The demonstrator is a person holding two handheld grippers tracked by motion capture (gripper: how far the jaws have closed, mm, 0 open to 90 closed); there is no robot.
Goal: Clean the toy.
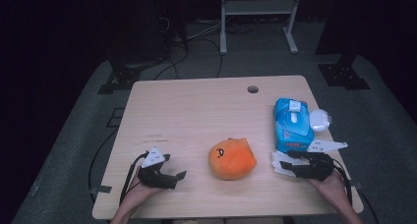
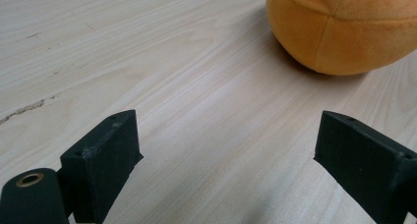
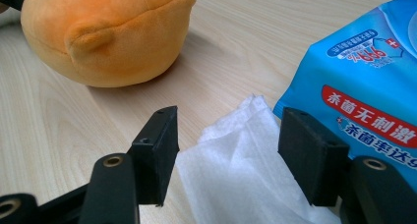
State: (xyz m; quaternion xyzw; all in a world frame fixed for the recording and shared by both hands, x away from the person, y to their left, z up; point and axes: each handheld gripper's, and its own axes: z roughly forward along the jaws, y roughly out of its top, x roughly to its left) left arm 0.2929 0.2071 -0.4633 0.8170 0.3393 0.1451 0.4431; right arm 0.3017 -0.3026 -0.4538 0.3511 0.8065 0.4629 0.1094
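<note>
Right now the right gripper (image 3: 228,153) stands wide open, straddling the white wipe (image 3: 236,170) at 5 o'clock on the table (image 1: 196,106), touching the blue wipe pack (image 1: 292,126). Close low on it. Left gripper (image 2: 226,150) open, empty; orange plush (image 1: 232,158) at its 1 o'clock.

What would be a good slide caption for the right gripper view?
Right gripper open over a white wet wipe, beside a blue wet-wipe pack and an orange plush toy.
</note>
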